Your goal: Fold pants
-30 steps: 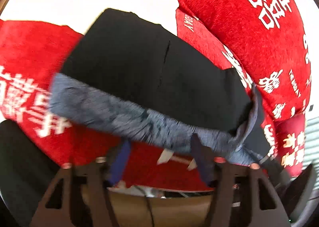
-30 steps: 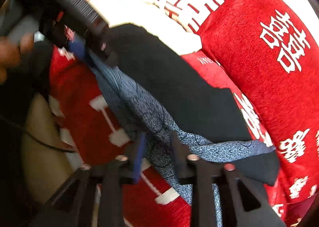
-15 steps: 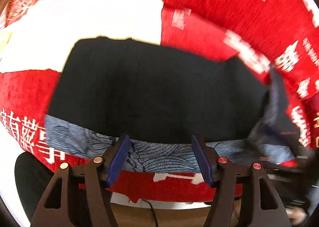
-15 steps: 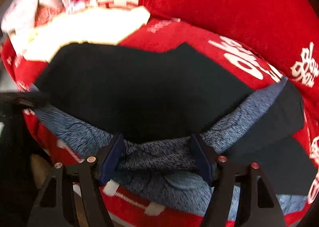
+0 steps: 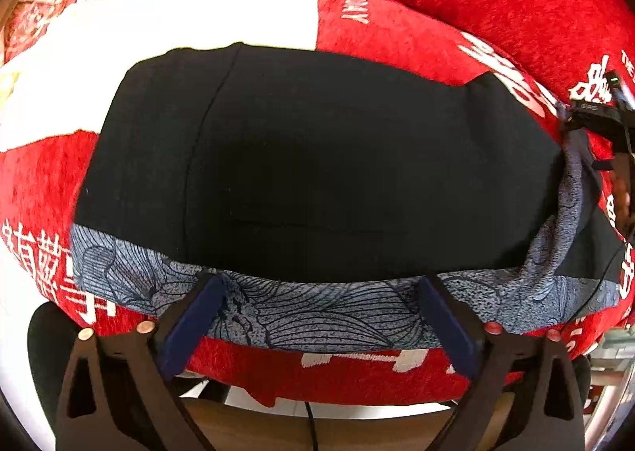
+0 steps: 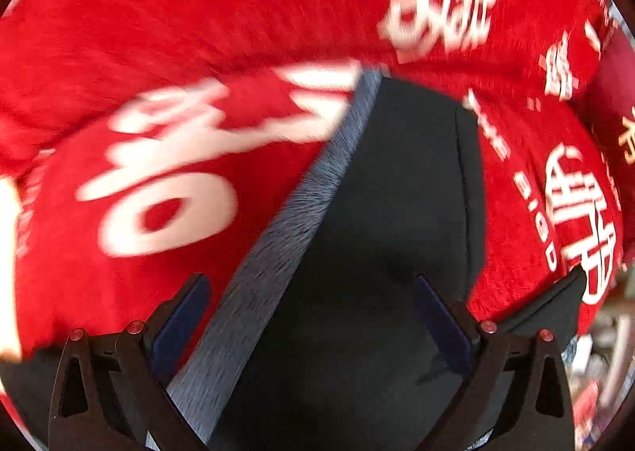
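Note:
The pants (image 5: 317,165) are black with a blue-grey patterned band (image 5: 317,316) along the near edge. They lie spread on a red cloth. My left gripper (image 5: 321,292) is open, its fingers just over the patterned band, holding nothing. In the right wrist view the pants (image 6: 381,244) show as a black panel with a blue-grey strip (image 6: 285,237) running diagonally. My right gripper (image 6: 309,288) is open above them and empty. The right gripper also shows at the right edge of the left wrist view (image 5: 603,121), by the pants' right end.
A red cloth with white characters (image 5: 456,42) covers the surface and a bulky cushion behind it (image 6: 198,6). A white cloth (image 5: 170,26) lies behind the pants at the left. The surface's front edge and a wooden floor (image 5: 317,427) are below.
Both grippers have let go of the band and opened. The pants now lie flat. The right gripper has swung to the pants' right end; its view is blurred by motion.

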Motion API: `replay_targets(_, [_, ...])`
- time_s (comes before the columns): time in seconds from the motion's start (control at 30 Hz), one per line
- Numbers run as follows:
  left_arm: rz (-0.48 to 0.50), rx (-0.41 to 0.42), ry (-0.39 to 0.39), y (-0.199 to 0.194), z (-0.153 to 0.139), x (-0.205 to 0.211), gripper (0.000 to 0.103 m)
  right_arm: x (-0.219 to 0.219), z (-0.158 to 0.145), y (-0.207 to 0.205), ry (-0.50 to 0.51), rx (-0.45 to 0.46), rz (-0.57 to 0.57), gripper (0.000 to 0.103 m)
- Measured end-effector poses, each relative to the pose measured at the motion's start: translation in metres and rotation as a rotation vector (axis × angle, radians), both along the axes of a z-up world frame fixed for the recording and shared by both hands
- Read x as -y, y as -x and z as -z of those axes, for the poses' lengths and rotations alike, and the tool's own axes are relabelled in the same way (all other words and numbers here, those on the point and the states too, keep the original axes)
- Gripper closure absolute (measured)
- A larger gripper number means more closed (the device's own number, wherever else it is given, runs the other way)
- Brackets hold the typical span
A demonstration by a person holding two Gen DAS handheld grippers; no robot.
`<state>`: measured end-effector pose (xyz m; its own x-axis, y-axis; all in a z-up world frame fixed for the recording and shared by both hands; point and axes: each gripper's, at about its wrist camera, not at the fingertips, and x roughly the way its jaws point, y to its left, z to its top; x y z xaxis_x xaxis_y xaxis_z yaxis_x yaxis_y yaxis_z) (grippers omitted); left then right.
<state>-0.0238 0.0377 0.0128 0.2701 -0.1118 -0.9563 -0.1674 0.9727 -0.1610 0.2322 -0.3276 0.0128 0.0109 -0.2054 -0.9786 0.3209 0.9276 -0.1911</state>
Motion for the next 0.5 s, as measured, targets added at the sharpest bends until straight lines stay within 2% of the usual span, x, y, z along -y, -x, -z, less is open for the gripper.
replay_targets(0.03, [-0.002,-0.003,0.006,-0.001,0.001,0.0,0.002,0.0,0.006,-0.002,0.004,-0.02,-0.019,0.001])
replay_targets(0.07, [0.0,-0.002,0.01,-0.001,0.001,0.0,0.002,-0.001,0.008,0.0,0.009,-0.003,-0.041,0.002])
replay_targets(0.1, [0.003,-0.003,0.009,-0.002,0.0,0.0,0.002,0.001,0.003,0.008,0.009,0.046,-0.037,0.009])
replay_targets(0.13, [0.005,-0.003,0.008,-0.002,0.0,0.001,0.002,0.003,0.0,0.013,0.0,0.058,-0.03,0.019])
replay_targets(0.2, [0.003,-0.006,0.006,-0.003,-0.002,0.001,0.002,0.006,-0.013,0.028,-0.051,0.085,-0.038,0.07])
replay_targets(0.23, [0.001,-0.009,0.003,-0.003,-0.002,0.002,0.002,0.008,-0.02,0.036,-0.071,0.093,-0.038,0.08])
replay_targets(0.27, [0.002,-0.012,0.003,-0.005,-0.004,0.002,0.002,0.013,-0.032,0.051,-0.089,0.123,-0.02,0.084])
replay_targets(0.33, [0.012,-0.007,0.018,-0.006,-0.009,0.004,0.002,0.027,-0.05,0.076,-0.118,0.187,0.011,0.086])
replay_targets(0.37, [0.02,0.008,0.03,-0.005,-0.015,0.006,0.002,0.038,-0.07,0.098,-0.12,0.244,0.039,0.087])
replay_targets(0.43, [0.043,0.04,0.034,-0.003,-0.025,0.012,0.002,0.042,-0.095,0.138,-0.105,0.315,0.062,0.088])
replay_targets(0.47, [0.056,0.053,0.032,-0.001,-0.029,0.014,0.002,0.046,-0.109,0.172,-0.082,0.351,0.083,0.09])
replay_targets(0.5, [0.075,0.067,0.03,-0.001,-0.033,0.02,0.002,0.053,-0.112,0.183,-0.076,0.362,0.098,0.091])
